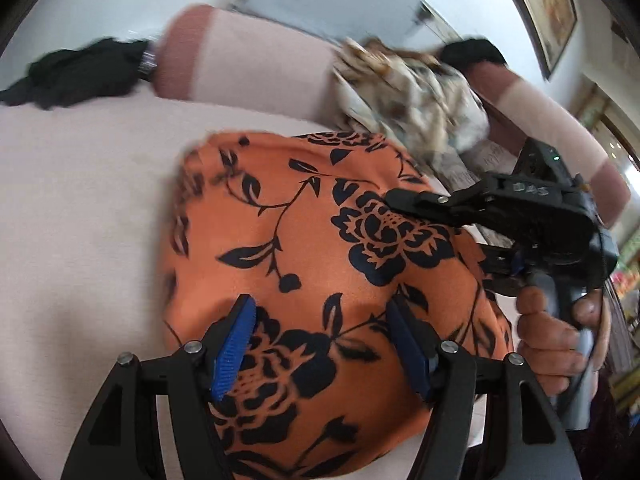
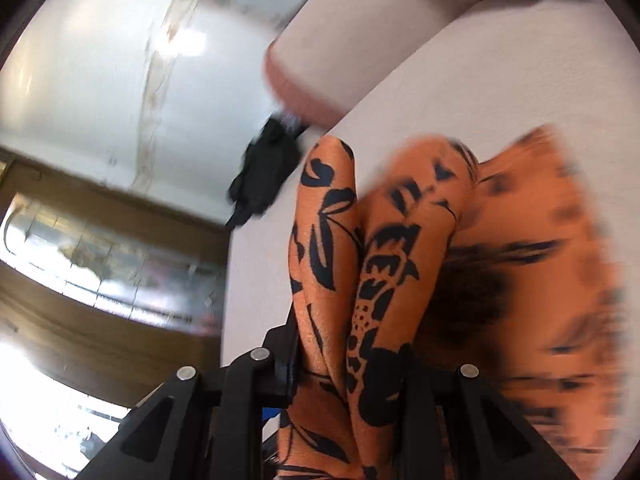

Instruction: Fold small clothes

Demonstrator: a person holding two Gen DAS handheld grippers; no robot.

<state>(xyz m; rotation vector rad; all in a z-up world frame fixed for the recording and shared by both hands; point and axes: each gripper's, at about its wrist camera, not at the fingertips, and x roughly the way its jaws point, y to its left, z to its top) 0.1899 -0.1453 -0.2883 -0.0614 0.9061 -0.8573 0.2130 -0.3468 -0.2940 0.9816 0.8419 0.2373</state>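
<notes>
Blue ribbed fingers [image 1: 234,350] of left gripper [image 1: 324,344] spread wide over orange cloth [image 1: 320,248], gripping nothing.
Right gripper [image 2: 344,364] pinching bunched folds of same satin-smooth, black-flowered cloth, lifted off pale pink bed [image 1: 80,200]; own fingertips buried in fabric. Beyond: cylindrical pink bolster [image 1: 248,60], crumpled black garment [image 1: 80,72], beige patterned pile [image 1: 408,100]. Right-hand fabric blurred.

Smooth orange floral cloth [image 1: 320,240]; matt pink upholstery [image 1: 80,200]
</notes>
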